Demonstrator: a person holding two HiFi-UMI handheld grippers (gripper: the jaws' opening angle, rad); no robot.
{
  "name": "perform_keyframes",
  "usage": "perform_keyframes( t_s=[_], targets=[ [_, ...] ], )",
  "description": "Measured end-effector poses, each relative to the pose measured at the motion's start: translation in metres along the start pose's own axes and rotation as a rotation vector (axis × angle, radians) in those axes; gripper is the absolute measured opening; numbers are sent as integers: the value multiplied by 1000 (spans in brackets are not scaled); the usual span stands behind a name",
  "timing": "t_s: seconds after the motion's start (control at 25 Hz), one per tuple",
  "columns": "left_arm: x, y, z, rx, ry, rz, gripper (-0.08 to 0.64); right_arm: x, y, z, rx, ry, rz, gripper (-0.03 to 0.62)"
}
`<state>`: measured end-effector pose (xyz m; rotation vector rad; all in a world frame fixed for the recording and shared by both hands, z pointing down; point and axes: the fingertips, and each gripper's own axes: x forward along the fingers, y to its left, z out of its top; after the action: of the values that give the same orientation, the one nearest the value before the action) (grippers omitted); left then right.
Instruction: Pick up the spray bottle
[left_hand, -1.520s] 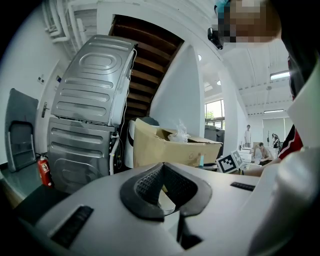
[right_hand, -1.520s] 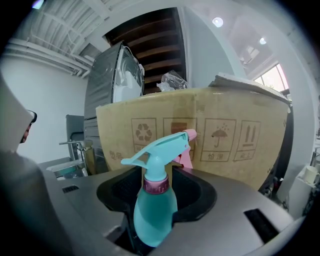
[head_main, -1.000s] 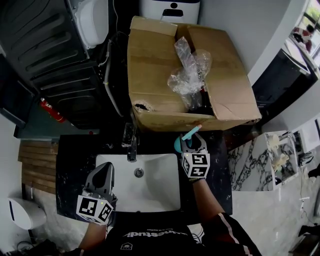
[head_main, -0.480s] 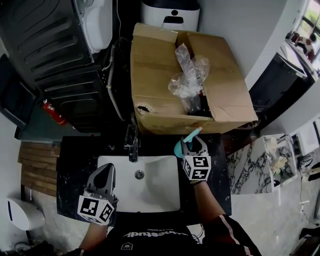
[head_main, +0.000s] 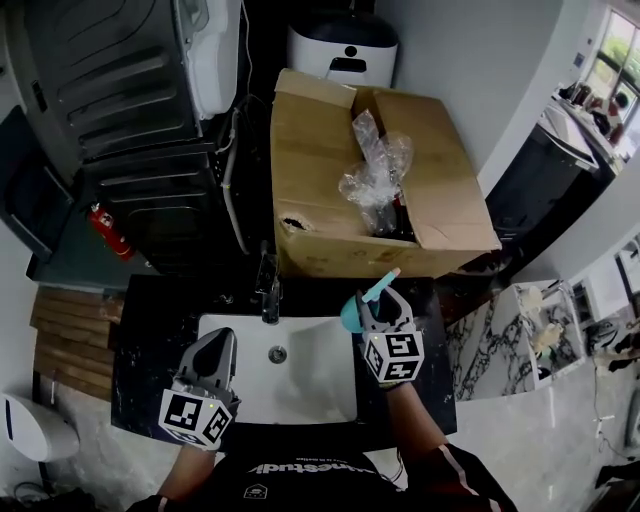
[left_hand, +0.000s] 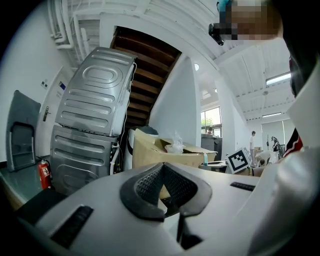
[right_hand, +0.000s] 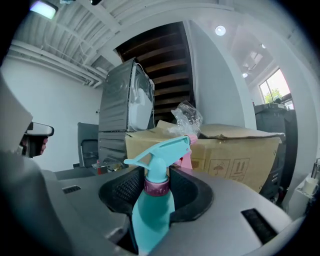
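Note:
The teal spray bottle (head_main: 351, 313), with a pink collar and pink nozzle tip, stands upright between the jaws of my right gripper (head_main: 377, 303), over the dark counter just right of the sink. In the right gripper view the bottle (right_hand: 152, 210) fills the gap and both pads press on its neck and shoulder; the right gripper (right_hand: 157, 189) is shut on it. My left gripper (head_main: 214, 347) hovers over the sink's left edge. Its jaws meet at the tips with nothing between them, as the left gripper (left_hand: 163, 171) view shows.
A white sink (head_main: 310, 395) with a chrome faucet (head_main: 266, 292) sits in a black counter. Behind it stands a big open cardboard box (head_main: 320, 200) with crumpled plastic wrap (head_main: 376, 172). Grey appliances (head_main: 120, 100) and a red fire extinguisher (head_main: 108, 230) are at the left.
My right gripper has risen a little with the spray bottle still in it. The left gripper has shifted only slightly over the sink's edge.

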<state>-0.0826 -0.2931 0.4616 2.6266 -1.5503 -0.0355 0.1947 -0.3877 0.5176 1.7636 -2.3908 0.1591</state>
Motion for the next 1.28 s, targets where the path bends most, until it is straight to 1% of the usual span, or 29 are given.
perform_keyframes(
  t_s=[0.16, 0.48, 0.76, 0.88, 1.0, 1.28],
  targets=[
    [-8, -4, 6, -6, -22, -8, 15, -23, 31, 21, -4, -10, 62, 184],
    [-18, -9, 20, 10, -68, -35, 15, -73, 110, 68, -27, -71, 226, 184],
    [-21, -21, 30, 44, -94, -66, 15, -106, 167, 88, -70, -101, 347, 184],
    [-21, -27, 30, 48, -99, -88, 15, -112, 181, 87, -75, -97, 369, 184],
    [-22, -30, 29, 48, -99, -101, 15, -114, 188, 83, -51, -92, 379, 184],
    [-24, -28, 26, 44, -89, -107, 15, -117, 195, 77, -85, -23, 361, 183]
  ],
)
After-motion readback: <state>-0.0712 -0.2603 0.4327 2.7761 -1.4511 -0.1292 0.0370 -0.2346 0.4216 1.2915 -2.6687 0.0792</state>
